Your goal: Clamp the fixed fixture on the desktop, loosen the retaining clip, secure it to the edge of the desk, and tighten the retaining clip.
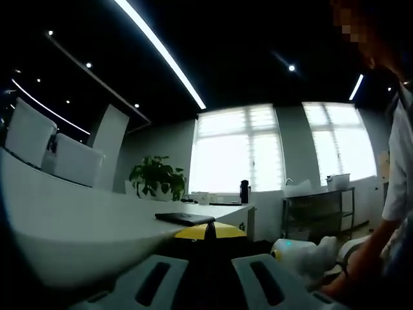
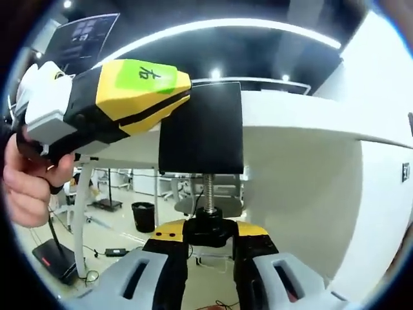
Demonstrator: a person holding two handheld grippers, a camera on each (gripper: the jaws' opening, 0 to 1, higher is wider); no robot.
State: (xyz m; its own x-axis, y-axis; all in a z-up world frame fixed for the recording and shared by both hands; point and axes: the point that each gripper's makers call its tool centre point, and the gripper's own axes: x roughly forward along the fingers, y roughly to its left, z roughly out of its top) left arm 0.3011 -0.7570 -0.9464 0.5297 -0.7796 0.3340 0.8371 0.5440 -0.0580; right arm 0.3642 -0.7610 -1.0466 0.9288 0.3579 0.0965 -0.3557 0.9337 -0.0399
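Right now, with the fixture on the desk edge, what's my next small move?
Probably twist the right hand-held gripper to tighten the knob: the fixture already sits on the desk edge, the left hand-held gripper steadies it, and screw thread shows above the knob.

A white desk, seen level from one side and from beneath on the other

In the left gripper view the white desk [image 1: 97, 213] stretches away toward the bright windows, its rounded edge close and pale. A flat dark pad [image 1: 184, 218] lies on its top near the far end, and small items farther back by the window are too small to make out. In the right gripper view the desk's thick white edge [image 2: 310, 129] curves overhead, and the black fixture [image 2: 201, 126] sits against that edge, its flat plate facing out and its threaded screw [image 2: 208, 190] running down below the underside.
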